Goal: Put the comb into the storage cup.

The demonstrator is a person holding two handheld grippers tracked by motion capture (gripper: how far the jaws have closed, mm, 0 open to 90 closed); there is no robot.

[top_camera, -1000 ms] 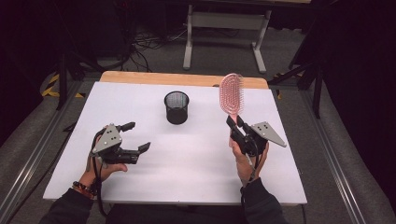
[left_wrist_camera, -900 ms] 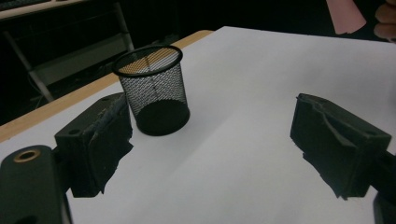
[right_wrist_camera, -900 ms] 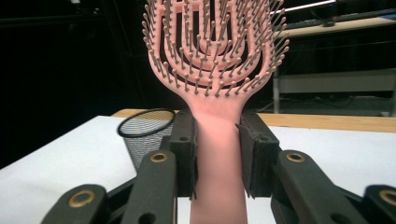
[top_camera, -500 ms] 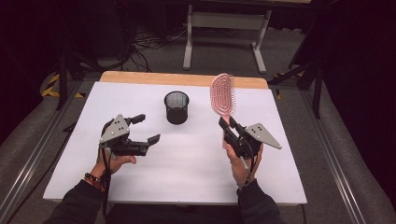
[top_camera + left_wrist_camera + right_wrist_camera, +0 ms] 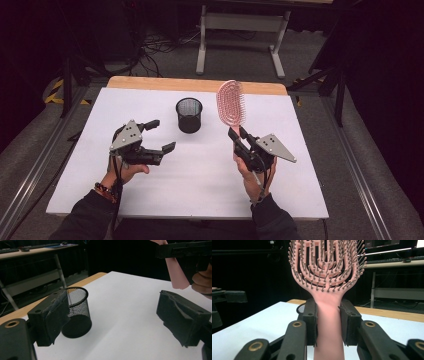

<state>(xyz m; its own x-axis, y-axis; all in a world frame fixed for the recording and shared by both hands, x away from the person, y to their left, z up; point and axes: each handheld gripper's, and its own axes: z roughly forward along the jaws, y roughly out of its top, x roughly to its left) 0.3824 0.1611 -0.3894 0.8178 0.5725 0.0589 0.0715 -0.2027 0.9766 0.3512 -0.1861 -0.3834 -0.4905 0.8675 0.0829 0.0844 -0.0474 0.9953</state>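
1 pink hairbrush (image 5: 230, 102) stands up in the air, held by its handle between the 2 jaws of the right gripper (image 5: 236, 136). The jaws are shut tight on the handle, 1 on each side, as the right gripper view shows (image 5: 329, 325). The round bristle head of the brush pokes up above the jaws and leans a little toward the black mesh cup (image 5: 189, 115). The cup stands upright on the white table (image 5: 200, 185), just beside the brush head and between the 2 grippers. The left gripper (image 5: 157, 135) is held above the table, on the left of the cup and near it. Its 2 jaws stand wide apart with nothing between them
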